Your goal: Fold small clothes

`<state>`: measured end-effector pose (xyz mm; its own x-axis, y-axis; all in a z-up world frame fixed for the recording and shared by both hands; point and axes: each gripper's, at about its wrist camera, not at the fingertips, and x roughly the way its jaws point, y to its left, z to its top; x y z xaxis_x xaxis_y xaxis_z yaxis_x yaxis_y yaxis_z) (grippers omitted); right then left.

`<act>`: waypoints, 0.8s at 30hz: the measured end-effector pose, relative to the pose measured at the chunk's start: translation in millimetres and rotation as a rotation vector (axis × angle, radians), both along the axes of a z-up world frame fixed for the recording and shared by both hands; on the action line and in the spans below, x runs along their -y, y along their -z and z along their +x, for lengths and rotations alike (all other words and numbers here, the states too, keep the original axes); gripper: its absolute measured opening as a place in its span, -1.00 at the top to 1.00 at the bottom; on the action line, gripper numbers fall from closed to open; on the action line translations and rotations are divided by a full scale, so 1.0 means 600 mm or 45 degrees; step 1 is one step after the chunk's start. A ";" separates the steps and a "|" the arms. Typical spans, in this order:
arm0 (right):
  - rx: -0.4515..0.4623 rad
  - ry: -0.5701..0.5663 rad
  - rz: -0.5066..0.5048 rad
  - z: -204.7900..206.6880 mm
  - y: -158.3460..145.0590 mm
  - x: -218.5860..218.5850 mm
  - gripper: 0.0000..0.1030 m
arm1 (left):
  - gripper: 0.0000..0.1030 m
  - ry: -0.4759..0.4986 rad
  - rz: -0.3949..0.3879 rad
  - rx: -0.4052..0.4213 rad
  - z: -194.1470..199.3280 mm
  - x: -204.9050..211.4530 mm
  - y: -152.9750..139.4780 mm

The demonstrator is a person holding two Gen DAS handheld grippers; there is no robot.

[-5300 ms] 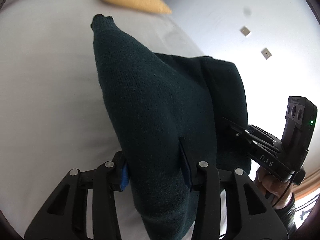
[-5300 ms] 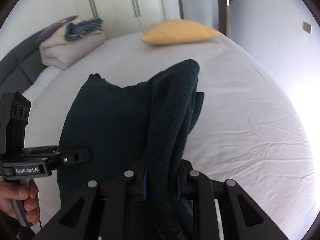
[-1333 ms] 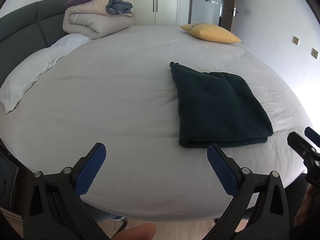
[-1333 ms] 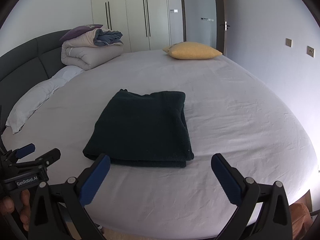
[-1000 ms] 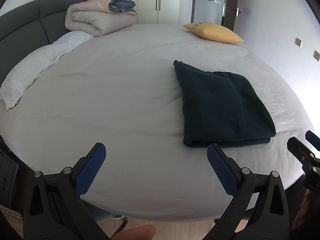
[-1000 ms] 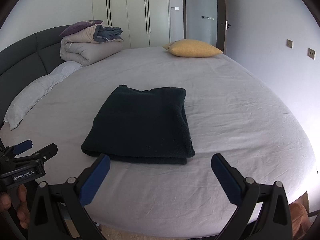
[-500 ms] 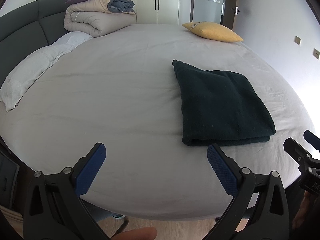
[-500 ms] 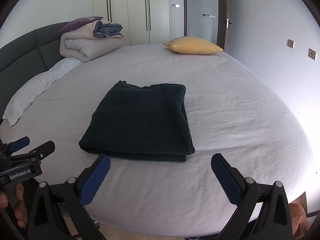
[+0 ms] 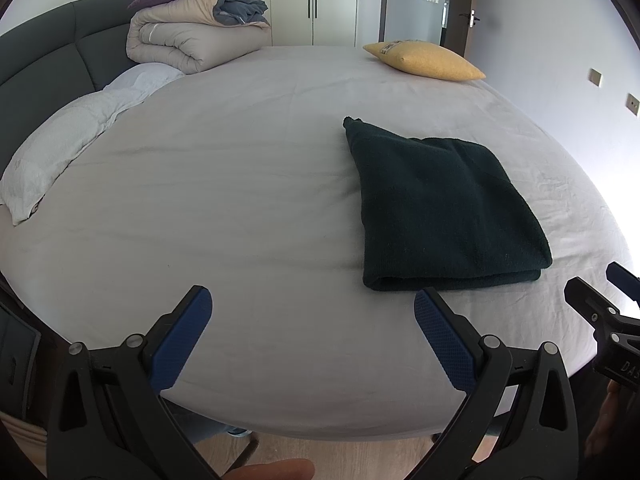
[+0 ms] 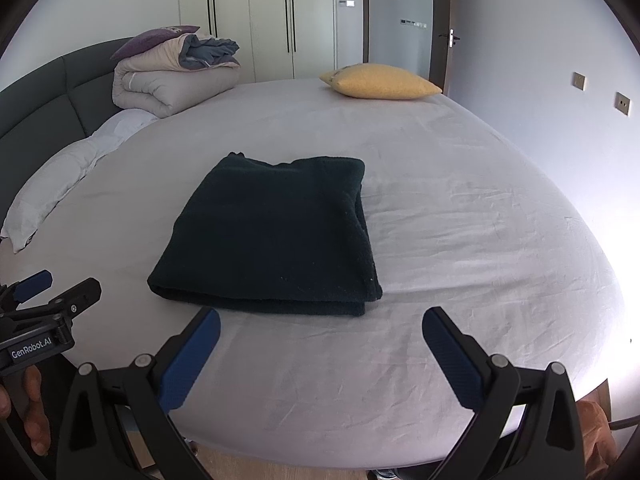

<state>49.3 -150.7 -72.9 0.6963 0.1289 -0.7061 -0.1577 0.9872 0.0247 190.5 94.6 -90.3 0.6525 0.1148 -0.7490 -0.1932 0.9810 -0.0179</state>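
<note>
Both tools hover level at the near edge of the bed (image 10: 460, 208), pointing across it. The left hand-held gripper (image 9: 312, 332) is spread wide and empty; the right hand-held gripper (image 10: 320, 344) likewise. The folded dark green garment (image 10: 272, 236) lies flat just ahead of the right one, ahead-right of the left. The left tool's body reads "GenRobot.AI".

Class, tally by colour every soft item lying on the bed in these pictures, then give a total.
Dark green: 1, folded garment
Yellow: 1, cushion
White: 1, pillow
Beige: 1, rolled duvet
Purple: 1, cushion on the duvet
Total: 5
</note>
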 end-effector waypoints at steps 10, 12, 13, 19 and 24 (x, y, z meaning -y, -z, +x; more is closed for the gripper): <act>-0.008 0.000 -0.004 0.002 0.002 0.003 -1.00 | -1.00 0.002 -0.003 -0.005 0.004 -0.007 0.001; -0.007 -0.001 -0.005 0.003 0.002 0.004 -1.00 | -1.00 0.001 -0.001 -0.002 0.004 -0.007 0.001; -0.007 0.000 -0.003 0.003 0.002 0.004 -1.00 | -1.00 0.002 -0.002 -0.003 0.005 -0.009 0.001; -0.008 -0.001 -0.010 0.004 0.001 0.005 -1.00 | -1.00 0.002 -0.002 -0.001 0.007 -0.012 0.002; -0.007 0.000 -0.006 0.004 0.002 0.005 -1.00 | -1.00 0.001 -0.002 -0.001 0.006 -0.012 0.001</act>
